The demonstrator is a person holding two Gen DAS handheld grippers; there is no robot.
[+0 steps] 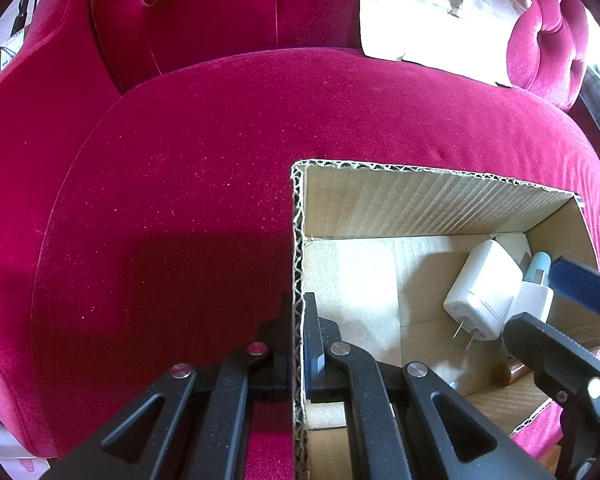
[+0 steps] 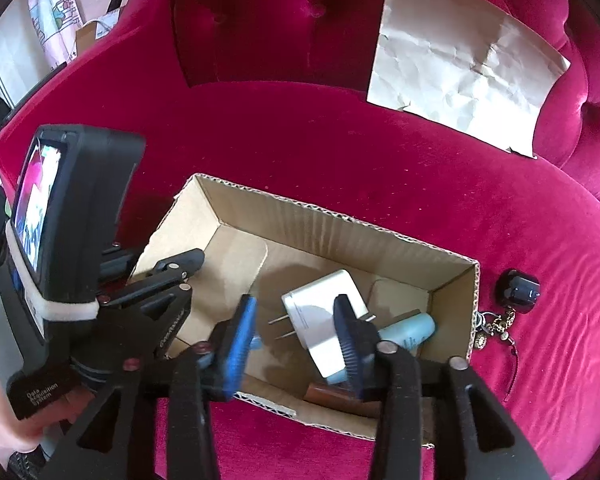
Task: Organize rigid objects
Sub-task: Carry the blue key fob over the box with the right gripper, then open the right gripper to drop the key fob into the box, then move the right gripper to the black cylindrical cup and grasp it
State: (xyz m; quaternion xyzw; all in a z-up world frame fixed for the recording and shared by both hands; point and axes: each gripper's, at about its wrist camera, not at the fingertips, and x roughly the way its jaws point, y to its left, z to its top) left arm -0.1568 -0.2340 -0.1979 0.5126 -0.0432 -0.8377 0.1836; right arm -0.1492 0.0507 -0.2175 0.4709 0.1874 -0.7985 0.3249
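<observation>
An open cardboard box (image 1: 420,170) (image 2: 340,216) sits on a red velvet sofa seat. My left gripper (image 1: 298,340) (image 2: 180,266) is shut on the box's left wall, one finger inside and one outside. In the box lie a white plug charger (image 1: 480,288) (image 2: 316,300), a light blue tube (image 1: 538,266) (image 2: 408,330) and a brown object (image 1: 512,372) (image 2: 328,394). My right gripper (image 2: 296,332) (image 1: 536,298) hangs open inside the box. Its blue-padded fingers stand either side of the charger without pressing on it.
A black round object (image 2: 518,286) and a bunch of small metal trinkets (image 2: 496,328) lie on the seat just right of the box. A crumpled sheet of paper (image 2: 460,72) (image 1: 432,12) leans against the tufted backrest. A hand (image 2: 4,416) holds the left gripper's handle.
</observation>
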